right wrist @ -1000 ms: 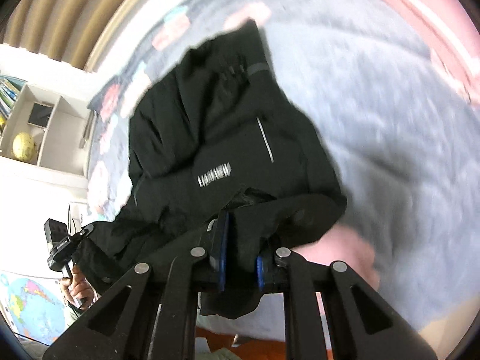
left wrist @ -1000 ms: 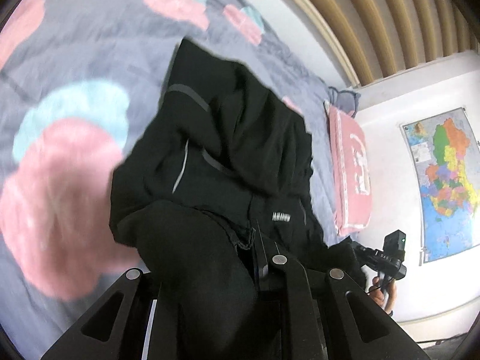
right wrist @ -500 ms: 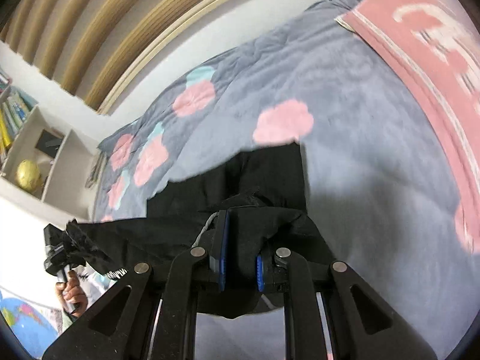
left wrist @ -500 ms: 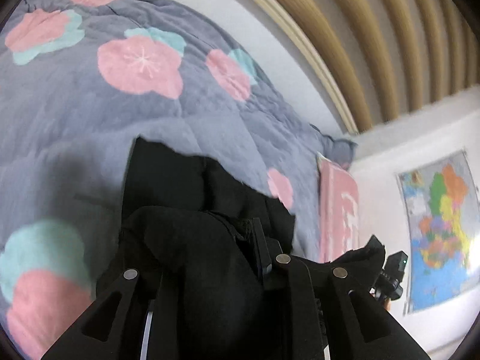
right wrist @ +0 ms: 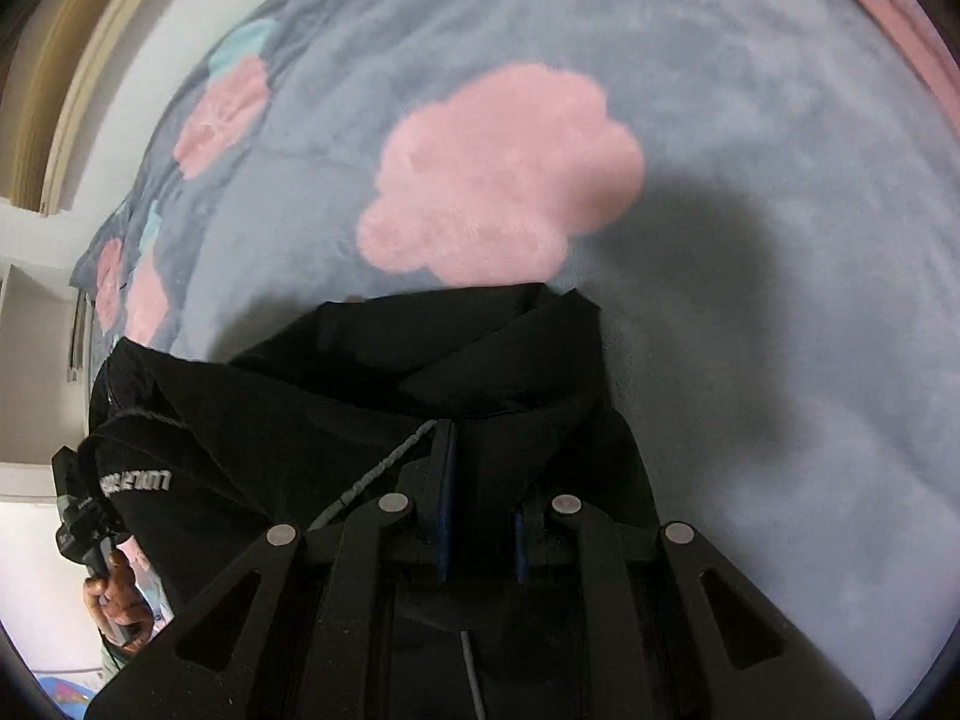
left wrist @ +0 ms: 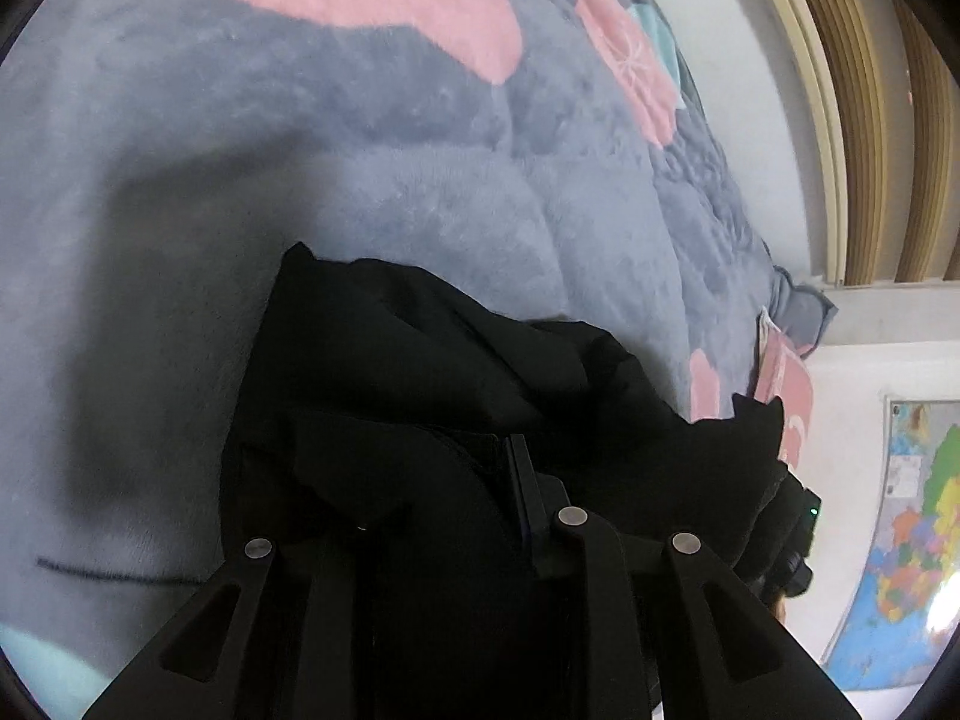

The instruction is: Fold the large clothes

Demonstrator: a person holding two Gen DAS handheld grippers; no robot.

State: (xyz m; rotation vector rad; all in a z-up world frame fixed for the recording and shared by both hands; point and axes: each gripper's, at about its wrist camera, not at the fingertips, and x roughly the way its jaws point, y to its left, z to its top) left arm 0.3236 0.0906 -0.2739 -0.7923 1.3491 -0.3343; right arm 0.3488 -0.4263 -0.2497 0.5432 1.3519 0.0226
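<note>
1. A black garment (left wrist: 456, 372) lies bunched on a grey-blue plush blanket (left wrist: 300, 180) printed with pink and teal flowers. It stretches between the 2 grippers and piles in thick folds in front of each.
2. The left gripper (left wrist: 444, 498) points down at the blanket with black cloth heaped over its fingers. Its jaws are opening at this moment, with the garment between them. Only 1 finger (left wrist: 522, 480) shows; the other is buried in cloth, so I cannot tell whether the pads press on the fabric.
3. The right gripper (right wrist: 483, 480) is clamped on a fold of the garment: cloth fills the narrow gap between its 2 blue-edged fingers (right wrist: 445, 480), and a zipper (right wrist: 384, 471) runs off to the left of them.
4. In the right wrist view, white lettering (right wrist: 135, 481) on the garment shows at the left edge, just above the person's hand (right wrist: 114, 600), which holds the handle of the left gripper.
5. In the left wrist view, a pink pillow (left wrist: 786, 384) lies at the far edge of the blanket, and a coloured map (left wrist: 900, 540) hangs on the white wall beyond it.
6. A large pink flower (right wrist: 504, 180) of the blanket sits just beyond the garment's front edge in the right wrist view.
</note>
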